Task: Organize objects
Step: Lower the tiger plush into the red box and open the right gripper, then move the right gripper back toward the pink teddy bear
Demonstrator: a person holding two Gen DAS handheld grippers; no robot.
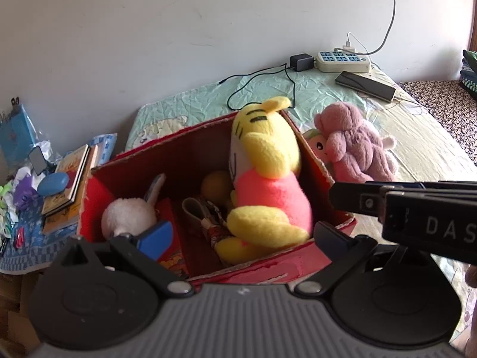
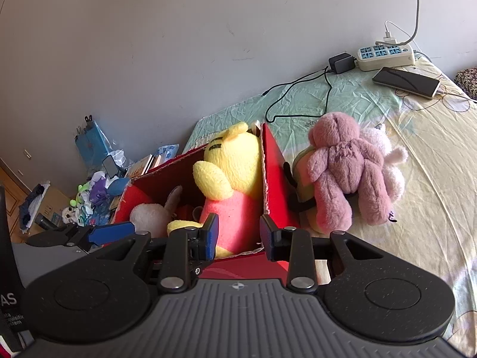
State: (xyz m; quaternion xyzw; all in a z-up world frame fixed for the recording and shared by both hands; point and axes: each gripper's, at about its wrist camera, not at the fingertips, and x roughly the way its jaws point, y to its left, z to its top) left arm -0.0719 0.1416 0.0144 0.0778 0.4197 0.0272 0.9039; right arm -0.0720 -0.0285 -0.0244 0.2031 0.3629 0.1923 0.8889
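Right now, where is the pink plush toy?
The pink plush toy lies on the bed sheet, outside the red box, against its right wall, right of the yellow bear.

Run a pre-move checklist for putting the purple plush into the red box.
1. Right gripper open and holding nothing: ok.
2. Left gripper open and holding nothing: ok.
3. Purple plush outside the red box, on the bed sheet, reachable: ok.
4. Room left in the box: not ok on the right, the yellow plush fills it; some floor shows in the middle.
5. Green plush wedged behind the purple one, may drag along: cannot tell.
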